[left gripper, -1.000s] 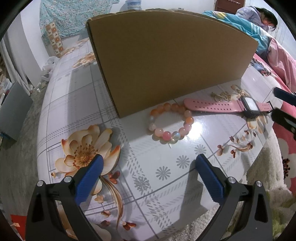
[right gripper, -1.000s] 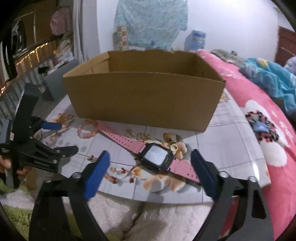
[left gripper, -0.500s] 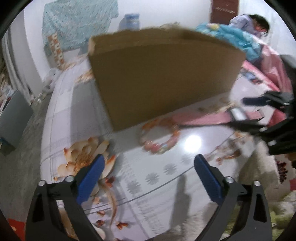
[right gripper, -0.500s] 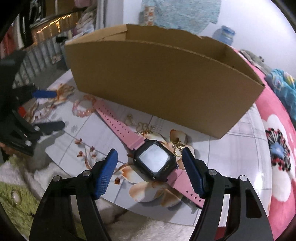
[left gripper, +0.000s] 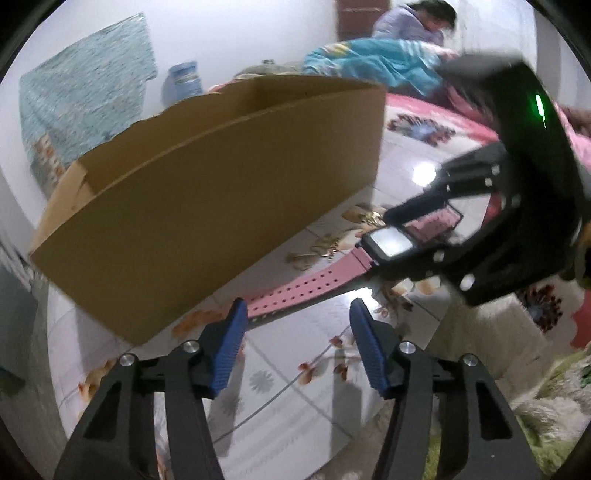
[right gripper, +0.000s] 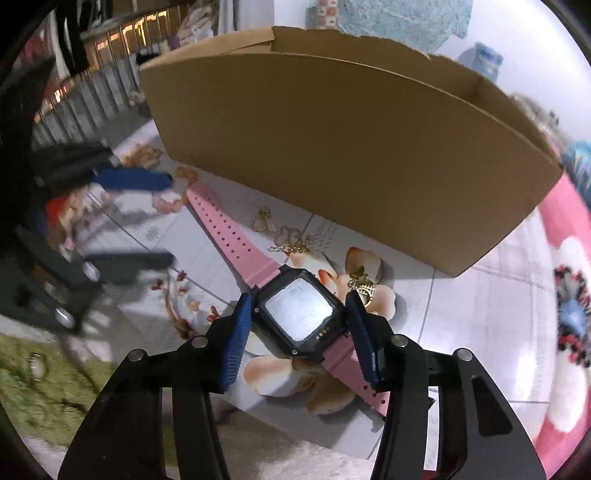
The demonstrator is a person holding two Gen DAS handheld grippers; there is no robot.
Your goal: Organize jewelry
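A pink-strapped watch with a black square case [right gripper: 298, 313] lies on the glossy floral table [right gripper: 461, 306] in front of an open cardboard box [right gripper: 351, 147]. My right gripper [right gripper: 299, 315] has its blue pads on both sides of the watch case, touching or nearly touching it. In the left wrist view the watch [left gripper: 388, 246] lies ahead with the right gripper's frame over it. My left gripper [left gripper: 295, 314] is open, its tips above the free end of the pink strap [left gripper: 295, 291]. Gold trinkets [right gripper: 291, 240] lie between watch and box. A bead bracelet [right gripper: 166, 203] lies by the strap's end.
The box [left gripper: 207, 192] stands close behind the jewelry, its opening facing up. The table's front edge drops to a shaggy rug [right gripper: 55, 387]. A pink floral bedcover [right gripper: 569, 295] borders the table on the right. A person lies on the bed [left gripper: 406, 33] at the back.
My right gripper has moved in and narrowed around the watch case. My left gripper has swung right, from facing the bracelet to facing the strap, and its jaws have narrowed.
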